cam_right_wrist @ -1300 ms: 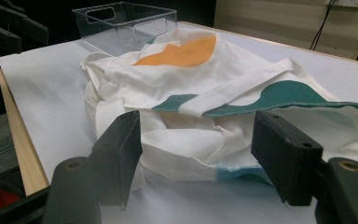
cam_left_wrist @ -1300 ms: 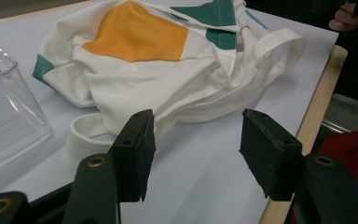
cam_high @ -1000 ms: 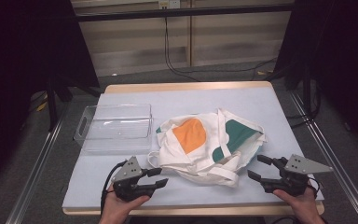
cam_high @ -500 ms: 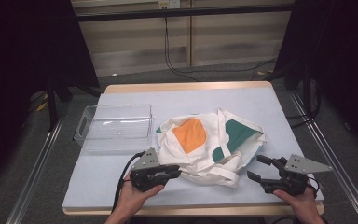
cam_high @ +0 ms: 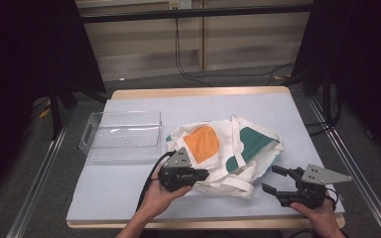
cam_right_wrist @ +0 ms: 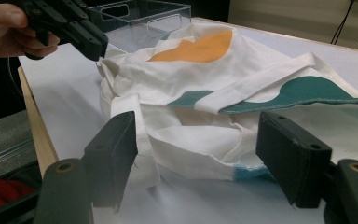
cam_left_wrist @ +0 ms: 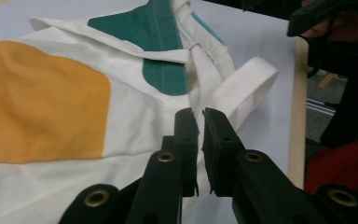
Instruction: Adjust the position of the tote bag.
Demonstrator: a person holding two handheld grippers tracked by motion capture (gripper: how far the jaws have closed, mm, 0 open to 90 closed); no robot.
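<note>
Left gripper [cam_high: 198,174] closed, empty, at tote bag [cam_high: 228,148]; right gripper [cam_high: 277,181] wide open, empty; clear tray [cam_high: 121,135] beside bag on table [cam_high: 258,106].

L gripper [cam_high: 198,174] closed, R gripper [cam_high: 276,180] agape

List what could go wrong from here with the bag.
1. The left gripper has just closed at the bag's near edge; in its own view nothing shows between the jaws, so it may lift away without cloth.
2. The right gripper stands open, apart from the bag; a one-sided pull could drag the crumpled bag.
3. The loose strap could snag.
</note>
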